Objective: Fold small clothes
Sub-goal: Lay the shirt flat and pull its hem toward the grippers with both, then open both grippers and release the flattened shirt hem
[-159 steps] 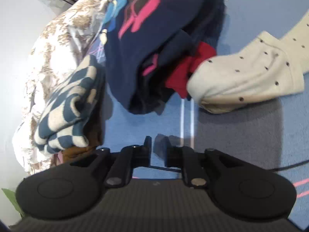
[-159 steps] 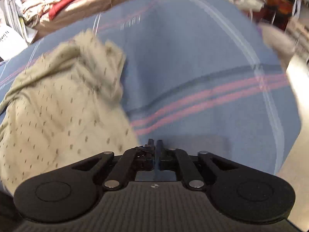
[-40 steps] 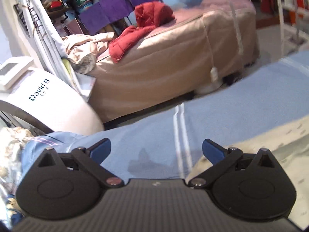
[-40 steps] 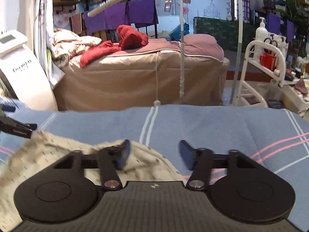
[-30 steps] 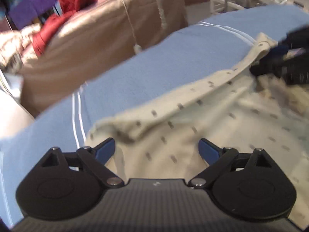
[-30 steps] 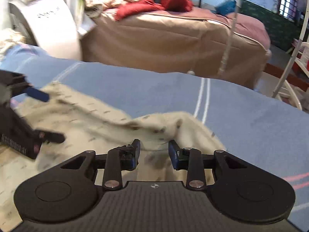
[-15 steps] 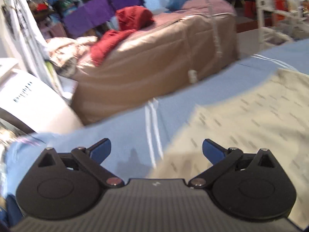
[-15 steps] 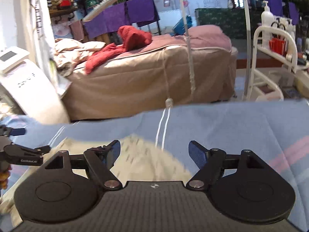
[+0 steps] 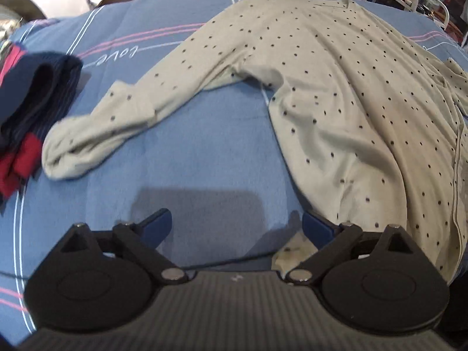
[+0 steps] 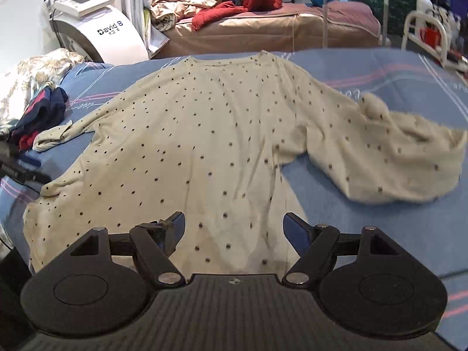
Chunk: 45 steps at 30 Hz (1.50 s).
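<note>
A cream long-sleeved top with dark dots lies spread flat on the blue striped sheet, neckline at the far edge. Its right sleeve lies bunched out to the right. Its left sleeve stretches out towards a pile of clothes. My left gripper is open and empty, over bare sheet just left of the top's hem. My right gripper is open and empty, over the hem near the lower right corner of the top.
A navy, pink and red pile of clothes lies at the left, also in the right wrist view. A white machine and a tan bed with red clothes stand beyond the sheet. A white rack stands far right.
Both grippers have let go of the top and pulled back towards its hem. The top, held up and moving before, now lies spread flat. Both views have tilted down onto the sheet.
</note>
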### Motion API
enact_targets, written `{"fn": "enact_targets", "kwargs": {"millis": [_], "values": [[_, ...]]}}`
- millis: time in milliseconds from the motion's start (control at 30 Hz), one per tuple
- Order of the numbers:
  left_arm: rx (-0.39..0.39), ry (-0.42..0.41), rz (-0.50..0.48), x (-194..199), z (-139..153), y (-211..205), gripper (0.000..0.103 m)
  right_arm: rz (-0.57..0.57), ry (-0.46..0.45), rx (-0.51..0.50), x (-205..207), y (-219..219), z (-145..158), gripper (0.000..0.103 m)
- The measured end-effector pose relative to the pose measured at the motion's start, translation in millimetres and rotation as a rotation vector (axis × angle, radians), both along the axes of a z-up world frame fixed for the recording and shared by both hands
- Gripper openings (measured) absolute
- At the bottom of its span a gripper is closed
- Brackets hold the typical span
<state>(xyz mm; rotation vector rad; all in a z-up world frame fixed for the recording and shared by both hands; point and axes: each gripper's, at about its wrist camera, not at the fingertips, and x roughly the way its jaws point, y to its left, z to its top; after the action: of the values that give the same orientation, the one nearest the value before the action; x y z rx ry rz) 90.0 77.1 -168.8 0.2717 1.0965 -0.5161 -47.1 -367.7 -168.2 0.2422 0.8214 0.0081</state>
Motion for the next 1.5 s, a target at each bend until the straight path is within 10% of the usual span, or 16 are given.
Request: {"fn": "enact_targets", "kwargs": {"millis": [200,633,700,800,833,900,1267,1500], "values": [[0.013,-0.047,-0.067,-27.2,-3.4,0.3,0.077,-0.033,-0.021,0.024,-12.1,3.4,-1.2,0.103],[-0.095,-0.022,-0.125,-50.0,-12.8,-7.0,0.083,0.008,0.017,-0.021,8.8,5.5,-14.8,0.102],[-0.101,-0.026,-0.120,-49.9,-13.9,-5.6,0.080,0.006,0.038,-0.027,17.1,2.6,-23.6,0.095],[-0.056,-0.056,-0.135,-56.6,-12.5,-9.0,0.056,-0.017,0.052,0.017,18.8,-1.8,-31.0,0.036],[-0.070,-0.040,-0.138,-57.9,-10.1,-9.3,0.031,-0.015,0.041,0.049,15.3,-2.2,-28.0,0.020],[-0.090,0.007,-0.114,-59.8,-4.8,-9.3,0.005,-0.014,0.018,0.065,4.7,1.4,-20.2,0.017],[-0.107,0.037,-0.080,-84.3,42.5,23.5,0.004,0.058,0.057,0.006,-114.5,15.7,45.8,0.009],[0.061,0.125,-0.050,-89.4,-5.2,37.3,0.004,0.096,0.221,-0.041,-129.1,26.4,7.8,0.006]]}}
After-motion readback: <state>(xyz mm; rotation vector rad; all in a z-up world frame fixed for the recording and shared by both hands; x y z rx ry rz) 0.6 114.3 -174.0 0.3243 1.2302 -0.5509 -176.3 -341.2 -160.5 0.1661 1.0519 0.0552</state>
